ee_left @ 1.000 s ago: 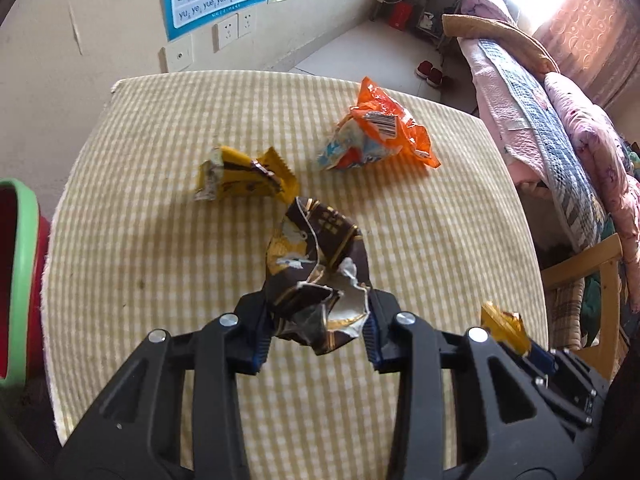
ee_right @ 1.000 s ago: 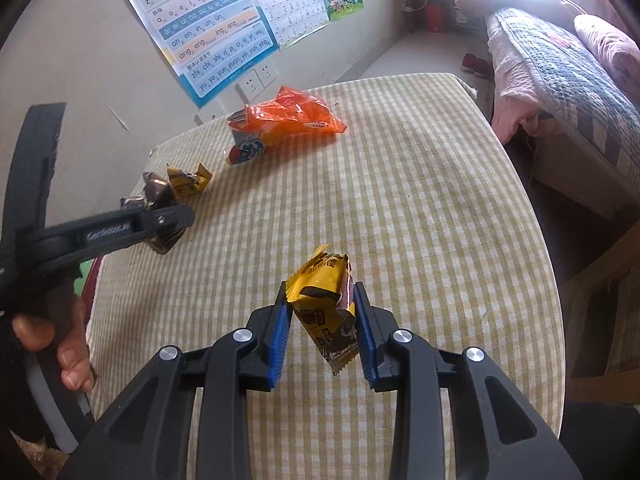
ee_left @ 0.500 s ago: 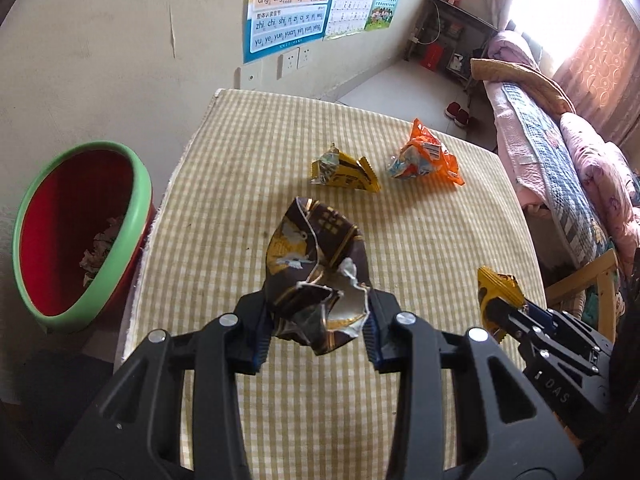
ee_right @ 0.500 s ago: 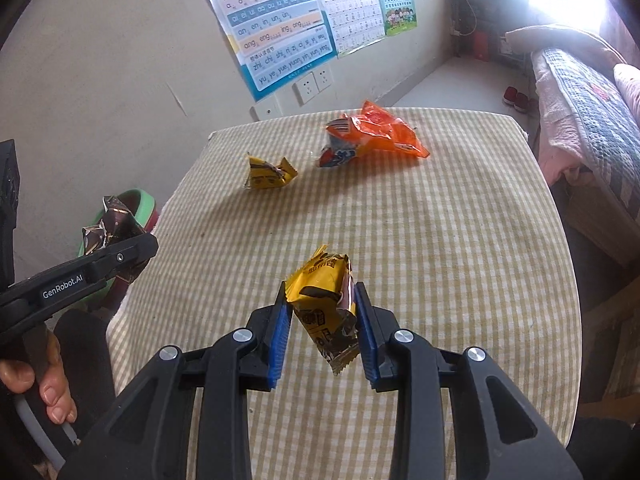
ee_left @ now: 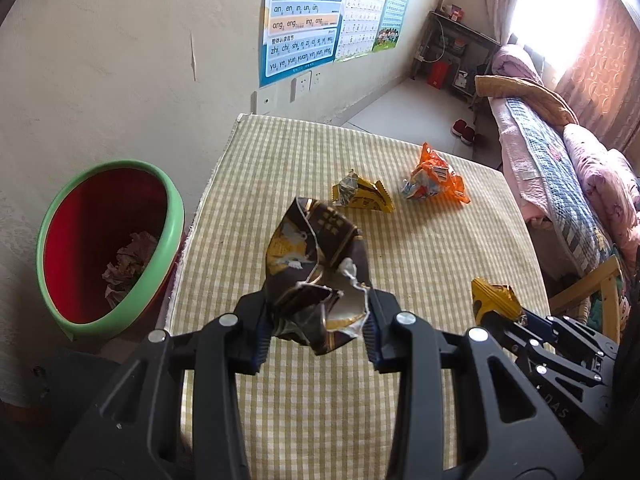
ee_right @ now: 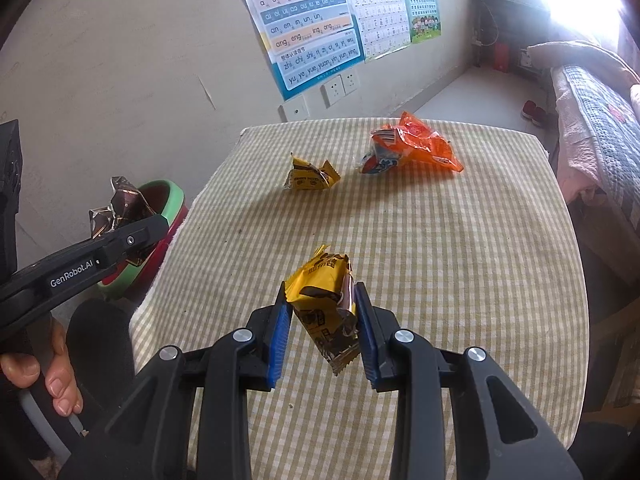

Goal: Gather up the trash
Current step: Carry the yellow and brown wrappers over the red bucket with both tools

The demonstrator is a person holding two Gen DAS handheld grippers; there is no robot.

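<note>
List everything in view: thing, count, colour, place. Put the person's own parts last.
dark wrapper: 1, brown and gold, clamped in the left hand-held gripper
yellow wrapper: 1, yellow, clamped in the right hand-held gripper
small yellow wrapper: 1, yellow, lying on the table, far side
orange bag: 1, orange, lying on the table, beside the small yellow wrapper
table: 1, beige checked cloth, against the wall
bin: 1, red with green rim, on the floor beside the table, crumpled paper inside
posters: several, blue and white, on the wall
bed: 1, pink and blue bedding, by the window
left hand-held gripper: 1, black
right hand-held gripper: 1, black with blue pads
hand: 1, on the left hand-held gripper's grip
</note>
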